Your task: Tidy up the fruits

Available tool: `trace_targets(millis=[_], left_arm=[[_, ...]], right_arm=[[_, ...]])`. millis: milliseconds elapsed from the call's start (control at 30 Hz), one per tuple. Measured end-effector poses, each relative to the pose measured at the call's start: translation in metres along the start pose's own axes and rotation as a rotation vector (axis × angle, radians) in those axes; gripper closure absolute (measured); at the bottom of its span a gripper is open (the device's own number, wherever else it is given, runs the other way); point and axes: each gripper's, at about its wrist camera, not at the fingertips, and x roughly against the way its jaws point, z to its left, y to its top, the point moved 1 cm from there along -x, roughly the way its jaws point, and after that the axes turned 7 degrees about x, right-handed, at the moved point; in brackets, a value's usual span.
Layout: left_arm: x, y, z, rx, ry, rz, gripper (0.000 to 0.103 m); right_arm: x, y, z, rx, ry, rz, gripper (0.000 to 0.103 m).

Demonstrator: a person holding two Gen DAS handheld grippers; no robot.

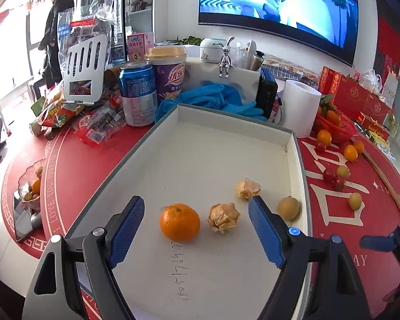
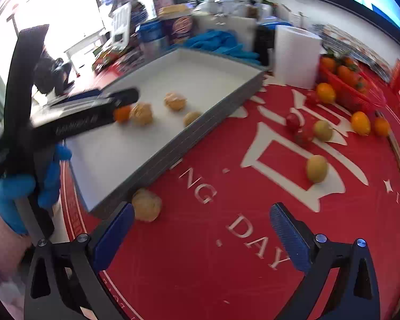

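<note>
Your left gripper (image 1: 197,229) hangs over the white tray (image 1: 226,280), jaws spread wide and holding nothing. Between its blue pads (image 1: 125,229) sit a tangerine (image 1: 179,222) and a husked physalis (image 1: 223,217), lying just beside each other on the tray floor. A second husked physalis (image 1: 248,188) rests a little further in, and a small yellow-green fruit (image 1: 288,208) sits near the tray's right wall.

Your right gripper (image 2: 202,237) is over the red tablecloth (image 2: 226,240), jaws wide apart, empty too. A loose physalis (image 2: 146,204) lies on the cloth against the tray's near corner, just beside the left finger (image 2: 114,237). More fruit is scattered ahead: a yellow-green one (image 2: 316,168), cherry tomatoes (image 2: 297,128) and kumquats (image 2: 360,123) near the red basket (image 2: 360,93).
</note>
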Motion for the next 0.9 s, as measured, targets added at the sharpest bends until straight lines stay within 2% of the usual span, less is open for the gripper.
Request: trace_targets(millis=[233, 300, 367, 400, 433, 467, 533, 733, 900], left_arm=[[0.006, 0.001, -0.002, -0.017, 0.009, 0.003, 0.02], [0.007, 0.001, -0.003, -0.02, 0.008, 0.009, 0.02], [0.008, 0.0, -0.005, -0.027, 0.009, 0.012, 0.02], [0.008, 0.0, -0.006, -0.032, 0.01, 0.013, 0.02], [0.009, -0.001, -0.008, -0.037, 0.011, 0.013, 0.02], [0.009, -0.001, -0.01, -0.042, 0.012, 0.015, 0.02], [0.01, -0.001, -0.016, -0.05, 0.008, 0.018, 0.02], [0.018, 0.001, -0.048, -0.105, -0.042, 0.018, 0.02], [0.019, -0.004, -0.096, -0.184, -0.119, 0.044, 0.02]], right_arm=[[-0.013, 0.001, 0.033, 0.165, 0.025, -0.025, 0.001], [-0.019, 0.0, 0.038, 0.194, 0.027, -0.022, 0.012], [-0.025, -0.001, 0.038, 0.201, 0.045, 0.0, 0.033], [-0.025, -0.002, 0.038, 0.208, 0.035, -0.014, 0.035], [-0.025, -0.002, 0.037, 0.208, 0.042, -0.017, 0.04], [-0.023, -0.003, 0.036, 0.203, 0.049, -0.022, 0.055], [-0.021, -0.002, 0.03, 0.178, 0.057, -0.024, 0.073], [0.003, -0.015, -0.02, -0.018, 0.008, -0.073, 0.074], [0.03, -0.045, -0.082, -0.217, -0.134, -0.084, 0.074]])
